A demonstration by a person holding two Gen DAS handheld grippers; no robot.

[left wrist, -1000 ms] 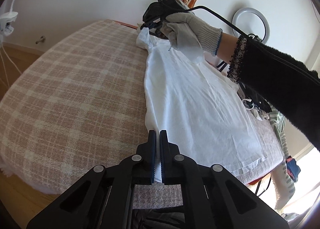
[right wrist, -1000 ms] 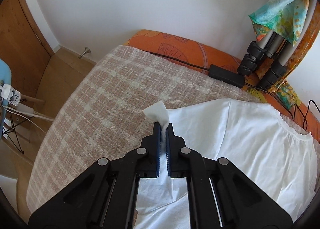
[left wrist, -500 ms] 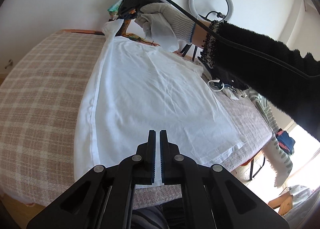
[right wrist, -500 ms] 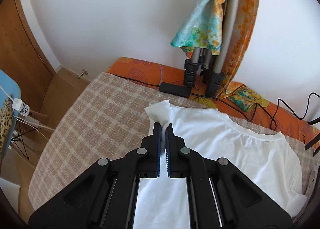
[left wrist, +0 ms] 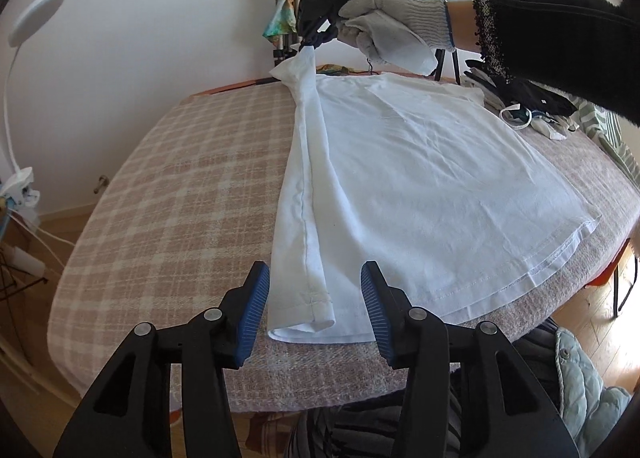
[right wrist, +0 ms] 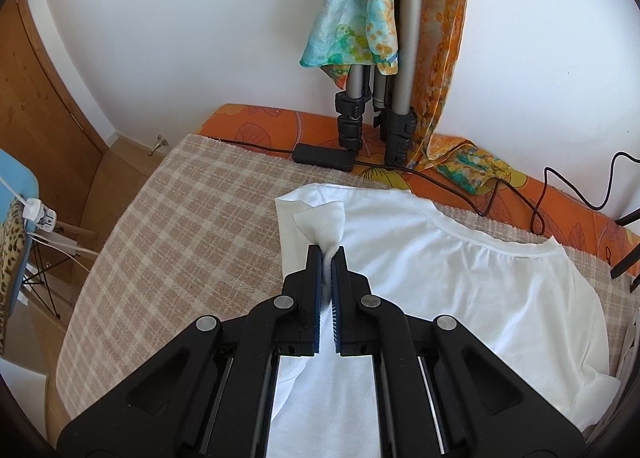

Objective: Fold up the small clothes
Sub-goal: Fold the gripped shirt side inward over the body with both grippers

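White shirt lies flat on the checked bed, its left edge folded inward as a long strip running from hem to shoulder. Left gripper: jaws wide, holding nothing, with the strip's hem end directly between them. Right gripper: clamped on the shoulder end of the strip, raised slightly above the bed. Long axis of the fold runs gripper to gripper. Judgement: the left gripper is nearer the hem.
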